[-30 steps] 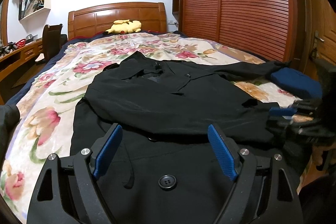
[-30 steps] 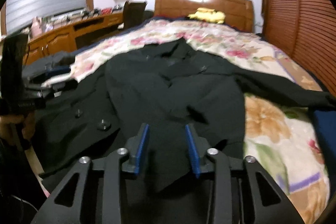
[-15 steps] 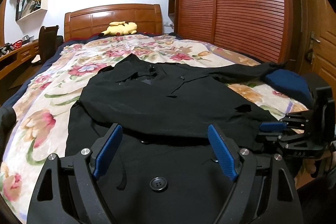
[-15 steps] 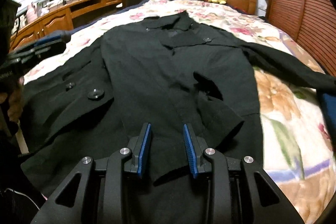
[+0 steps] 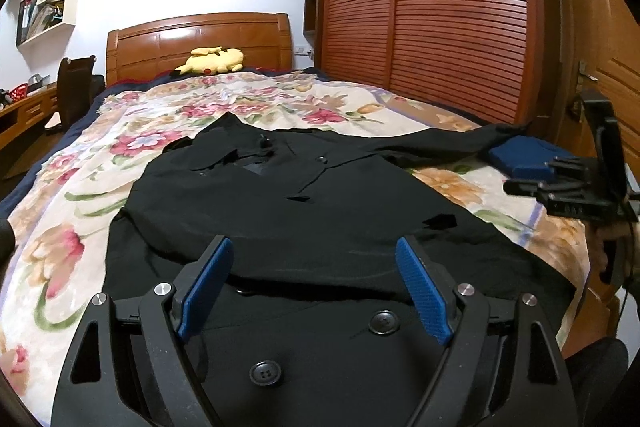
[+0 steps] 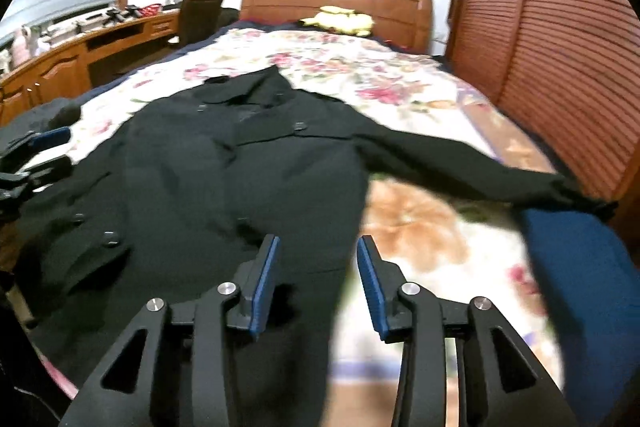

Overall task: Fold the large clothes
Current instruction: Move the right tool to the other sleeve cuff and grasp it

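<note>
Left wrist view: black coat (image 5: 320, 227) lies spread on the bed (image 5: 60, 227); left gripper (image 5: 316, 279) jaws wide open, empty. Right gripper (image 6: 316, 271) jaws part open, empty. Fabric appears thick, heavy, limp; grasp the outstretched sleeve (image 6: 460, 163) cuff.

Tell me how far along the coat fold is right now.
Early. Done: one sleeve lies folded across the black coat's front. In hand: nothing; the left claw and right claw both hang open above the hem. Left: the other sleeve is spread out across the floral bedspread, and the body is unfolded.
</note>
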